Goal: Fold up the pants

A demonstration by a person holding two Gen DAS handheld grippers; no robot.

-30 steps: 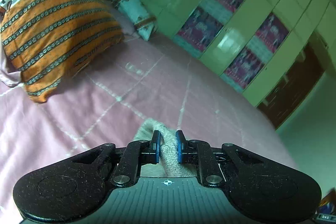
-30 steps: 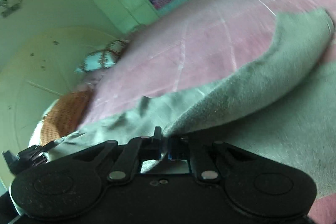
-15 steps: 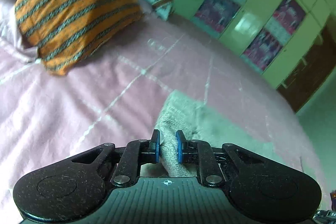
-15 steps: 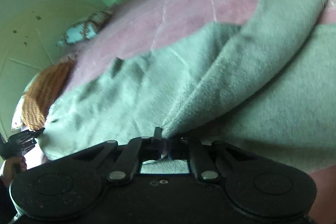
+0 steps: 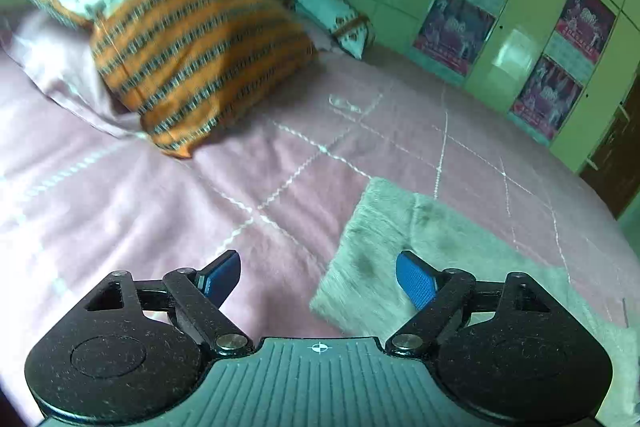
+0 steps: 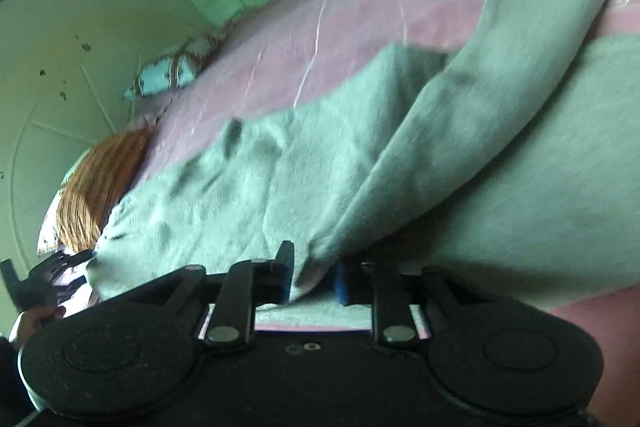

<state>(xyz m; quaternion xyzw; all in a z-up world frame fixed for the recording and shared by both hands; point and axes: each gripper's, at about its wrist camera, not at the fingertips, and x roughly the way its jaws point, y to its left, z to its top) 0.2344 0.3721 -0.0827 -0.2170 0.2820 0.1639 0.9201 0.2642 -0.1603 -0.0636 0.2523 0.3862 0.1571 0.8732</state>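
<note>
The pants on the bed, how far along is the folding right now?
Done: the grey pants lie on the pink bedspread, one part doubled over the rest. In hand: the left gripper has just opened its jaws, its end of the cloth released; the right gripper has been easing open, cloth between its jaws. Left: the right hand's release, smoothing, any further fold.
</note>
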